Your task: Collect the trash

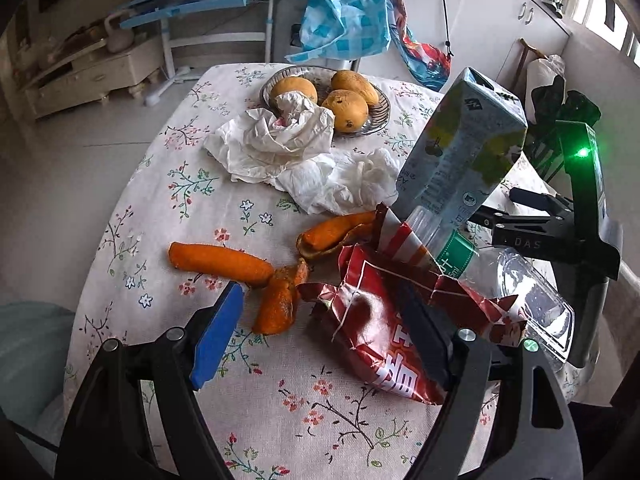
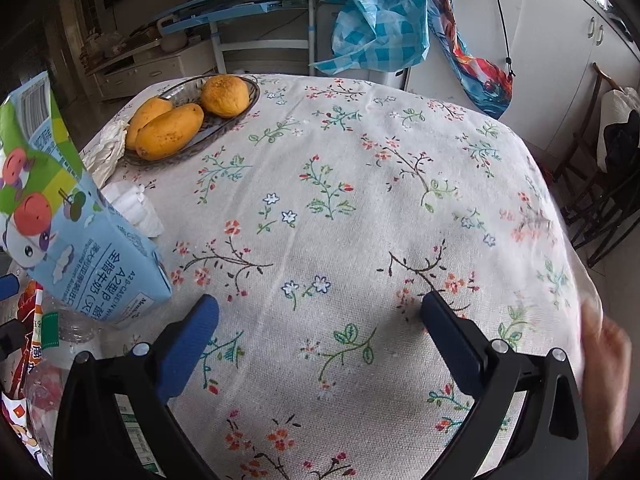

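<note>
In the left wrist view, trash lies on the floral tablecloth: a red snack bag, orange peel pieces, crumpled white tissues, a clear plastic bottle and a tilted blue milk carton. My left gripper is open, low over the peel and the snack bag. My right gripper is open and empty over bare cloth; it also shows in the left wrist view beside the carton. The carton leans at the left of the right wrist view.
A metal dish holds three mangoes at the far side of the table; the dish also shows in the right wrist view. A blue checked bag hangs behind the table. White cabinets and a chair stand to the right.
</note>
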`<state>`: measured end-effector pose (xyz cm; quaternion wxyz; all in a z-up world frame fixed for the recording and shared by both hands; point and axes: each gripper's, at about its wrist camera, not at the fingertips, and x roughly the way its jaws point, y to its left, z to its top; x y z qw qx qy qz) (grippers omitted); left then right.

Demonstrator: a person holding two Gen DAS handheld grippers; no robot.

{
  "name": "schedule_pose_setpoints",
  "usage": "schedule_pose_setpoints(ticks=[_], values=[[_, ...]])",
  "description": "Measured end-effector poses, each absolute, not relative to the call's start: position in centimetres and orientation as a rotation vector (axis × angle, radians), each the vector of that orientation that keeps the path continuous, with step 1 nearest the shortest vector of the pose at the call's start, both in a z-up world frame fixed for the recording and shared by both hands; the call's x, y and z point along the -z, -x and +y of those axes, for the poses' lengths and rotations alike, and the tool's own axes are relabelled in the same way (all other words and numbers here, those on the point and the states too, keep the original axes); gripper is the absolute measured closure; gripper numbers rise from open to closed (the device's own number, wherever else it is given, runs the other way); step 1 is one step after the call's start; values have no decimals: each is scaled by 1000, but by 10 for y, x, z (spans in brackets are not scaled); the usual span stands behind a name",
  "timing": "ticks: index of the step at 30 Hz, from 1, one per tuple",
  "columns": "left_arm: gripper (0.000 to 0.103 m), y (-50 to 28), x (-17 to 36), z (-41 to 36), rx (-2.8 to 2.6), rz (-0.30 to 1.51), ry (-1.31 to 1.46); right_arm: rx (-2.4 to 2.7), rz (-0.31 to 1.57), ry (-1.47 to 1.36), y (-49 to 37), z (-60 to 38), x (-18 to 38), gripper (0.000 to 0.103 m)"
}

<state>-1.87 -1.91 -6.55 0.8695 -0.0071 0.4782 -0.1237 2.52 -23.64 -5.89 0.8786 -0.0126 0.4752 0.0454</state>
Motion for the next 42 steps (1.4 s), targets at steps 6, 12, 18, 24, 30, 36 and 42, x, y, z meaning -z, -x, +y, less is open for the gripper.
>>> schedule_pose_setpoints(ticks=[6,12,18,24,30,36,42], values=[[27,23,62,-19,264,990,13,-95,990,27,-26,-236,59,6],[27,35,49,-21,287,949,40,-95,990,27,-26,-236,59,6],[26,51,34,-19,300,905,65,-95,989,27,-26,-236,60,6],[18,61,22,-10,263,861,86,-87,989,23,-25,-236,60,6],[15,67,14,-5,249,835,99,-82,988,22,-25,-235,61,6],[11,71,7,-12,244,805,46,-47,988,-1,-25,-233,61,6],[9,73,1,-14,224,782,10,-1,1033,-61,-7,-243,44,6]])
